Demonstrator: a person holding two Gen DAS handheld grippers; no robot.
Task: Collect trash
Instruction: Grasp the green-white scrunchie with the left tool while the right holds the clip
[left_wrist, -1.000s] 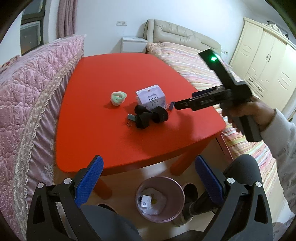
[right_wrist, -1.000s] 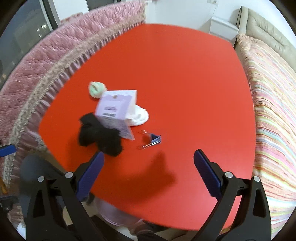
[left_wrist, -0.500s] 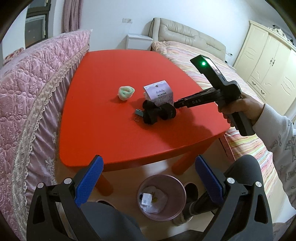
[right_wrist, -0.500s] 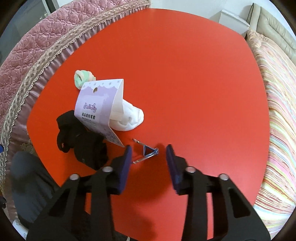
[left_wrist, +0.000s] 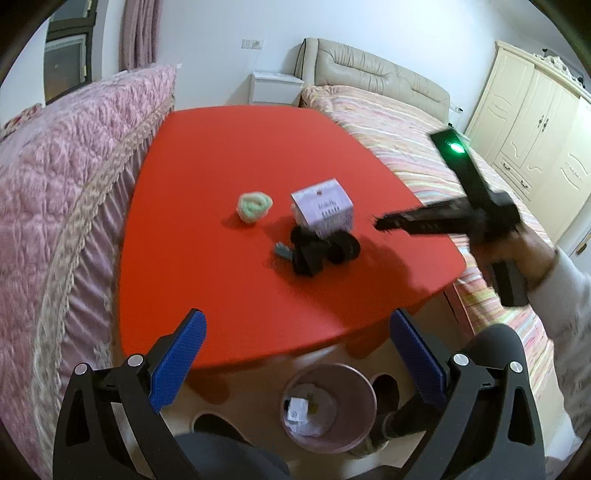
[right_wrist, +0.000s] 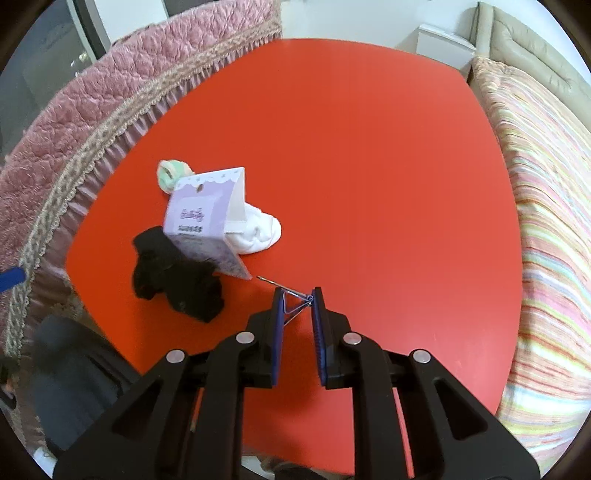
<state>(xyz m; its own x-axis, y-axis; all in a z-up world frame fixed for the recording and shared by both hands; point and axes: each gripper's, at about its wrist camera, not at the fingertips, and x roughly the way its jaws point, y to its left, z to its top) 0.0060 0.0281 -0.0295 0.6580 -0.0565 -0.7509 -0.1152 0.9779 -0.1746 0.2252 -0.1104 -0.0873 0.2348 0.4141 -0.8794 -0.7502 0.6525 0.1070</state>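
Observation:
On the red table (right_wrist: 369, 155) lie a purple card package (right_wrist: 201, 225), a white cloth (right_wrist: 258, 230), a black cloth (right_wrist: 177, 280), a green hair tie (right_wrist: 170, 173) and a blue binder clip (right_wrist: 295, 299). My right gripper (right_wrist: 298, 295) is shut on the binder clip, holding it at its fingertips just above the table. It also shows in the left wrist view (left_wrist: 376, 221), blurred. My left gripper (left_wrist: 295, 328) is open and empty, near the table's front edge above a pink waste bin (left_wrist: 328, 402) with paper scraps. Another binder clip (left_wrist: 282, 251) lies by the black cloth (left_wrist: 317, 247).
A pink quilted sofa back (left_wrist: 55, 184) runs along the table's left side. A striped bed (left_wrist: 424, 147) lies to the right, with a cream wardrobe (left_wrist: 535, 122) behind. The bin stands on the floor beside my legs.
My right gripper has dropped to the binder clip and closed on it from wide open. The left gripper has stayed open and drifted slightly.

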